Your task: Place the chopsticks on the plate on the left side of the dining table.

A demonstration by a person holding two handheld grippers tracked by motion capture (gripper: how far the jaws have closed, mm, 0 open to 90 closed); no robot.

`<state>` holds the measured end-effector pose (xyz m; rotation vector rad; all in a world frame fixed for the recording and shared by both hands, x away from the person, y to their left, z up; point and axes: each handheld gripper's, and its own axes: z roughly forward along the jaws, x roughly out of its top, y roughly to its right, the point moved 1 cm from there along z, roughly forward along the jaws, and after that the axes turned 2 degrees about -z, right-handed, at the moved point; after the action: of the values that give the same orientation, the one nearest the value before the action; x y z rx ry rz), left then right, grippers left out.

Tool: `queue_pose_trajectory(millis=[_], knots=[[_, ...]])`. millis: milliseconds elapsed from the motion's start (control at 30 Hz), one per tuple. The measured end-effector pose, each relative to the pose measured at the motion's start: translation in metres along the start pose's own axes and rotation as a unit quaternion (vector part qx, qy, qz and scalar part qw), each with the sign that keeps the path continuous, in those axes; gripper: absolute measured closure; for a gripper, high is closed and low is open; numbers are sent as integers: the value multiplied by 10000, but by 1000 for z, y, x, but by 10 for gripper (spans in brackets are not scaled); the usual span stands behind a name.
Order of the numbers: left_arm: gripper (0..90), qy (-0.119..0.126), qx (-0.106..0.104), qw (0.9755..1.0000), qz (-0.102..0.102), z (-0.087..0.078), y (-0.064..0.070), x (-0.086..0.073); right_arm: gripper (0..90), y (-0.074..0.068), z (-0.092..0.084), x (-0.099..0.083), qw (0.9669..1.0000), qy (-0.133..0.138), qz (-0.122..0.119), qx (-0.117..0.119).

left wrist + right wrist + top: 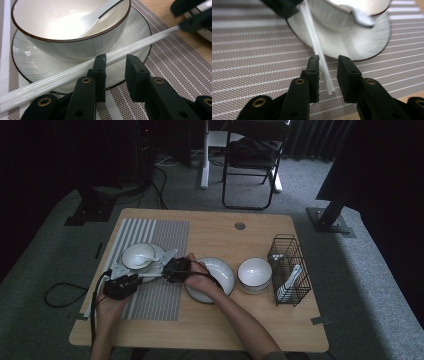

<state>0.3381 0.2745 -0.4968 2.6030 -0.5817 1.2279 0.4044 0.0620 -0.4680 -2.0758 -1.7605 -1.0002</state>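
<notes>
Both forearms reached over the wooden worktop (215,320), each hand-held gripper, left (120,286) and right (176,269), standing spread around white chopsticks (75,72) above a striped mat (160,295), grey carpet beyond.

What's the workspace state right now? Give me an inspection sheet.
Surface: wooden table with a striped placemat at its left.
Job's things: white chopsticks lie across the placemat in front of the spoon bowl, which stands on a plate.
Clutter: empty plate, second bowl, wire basket holding spoons.
Grippers: left gripper and right gripper, jaws apart around the chopsticks.
Cables: gripper cable; floor cable.
Surroundings: folding chair, grey carpet.
</notes>
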Motion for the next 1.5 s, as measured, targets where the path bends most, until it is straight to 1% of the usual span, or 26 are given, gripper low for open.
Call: queue_pose_trajectory(millis=[67, 167, 300, 400, 500, 567, 600, 700, 767, 867, 900, 933, 1000, 1100, 1333, 1433, 1467, 1500], knots=[[708, 30, 40, 10000, -6, -3, -2, 1, 707, 2, -7, 1, 9999, 50, 75, -89], [701, 89, 94, 9999, -75, -8, -7, 1, 697, 7, -14, -1, 9996, 14, 179, -203], [687, 125, 225, 9996, -110, -13, -14, 0, 692, 12, -17, -7, 9992, -15, 282, -272], [682, 163, 354, 9991, -177, -19, -23, 0, 680, 12, -17, -13, 9992, -58, 332, -228], [683, 219, 500, 9982, -241, -26, -33, 2, 672, 10, -14, -18, 9994, -154, 258, -183], [683, 276, 623, 9974, -244, -30, -41, 3, 658, 8, -12, -21, 9994, -202, 268, -119], [683, 292, 641, 9972, -255, -31, -44, 3, 653, 8, -10, -22, 9994, -217, 254, -86], [684, 233, 809, 9962, -212, -32, -53, 4, 653, 6, -8, -22, 9994, -240, 240, -54], [684, 245, 867, 9956, -268, -32, -60, 4, 653, 6, -6, -23, 9994, -258, 233, -42], [684, 202, 1006, 9941, -340, -32, -71, 4, 647, 5, -4, -23, 9994, -280, 221, -28], [683, 192, 1114, 9929, -361, -33, -75, 4, 641, 5, -4, -23, 9994, -287, 198, -16], [684, 201, 1179, 9921, -376, -33, -78, 3, 630, 4, -4, -23, 9994, -299, 194, -9], [684, 191, 1267, 9908, -436, -34, -84, 1, 607, 4, -4, -23, 9994, -304, 175, 7], [684, 115, 1433, 9885, -480, -33, -93, -3, 607, 4, -3, -24, 9994, -279, 197, 32], [684, 31, 1523, 9856, -727, -29, -107, -11, 602, 3, -4, -24, 9995, -264, 173, 51], [684, -27, 1571, 9846, -770, -28, -111, -14, 603, 2, -5, -24, 9995, -252, 168, 51], [684, -34, 1589, 9838, -827, -28, -114, -16, 603, 2, -5, -24, 9995, -250, 164, 50], [684, -34, 1589, 9838, -827, -28, -114, -16, 603, 2, -5, -24, 9995, -250, 164, 50]])
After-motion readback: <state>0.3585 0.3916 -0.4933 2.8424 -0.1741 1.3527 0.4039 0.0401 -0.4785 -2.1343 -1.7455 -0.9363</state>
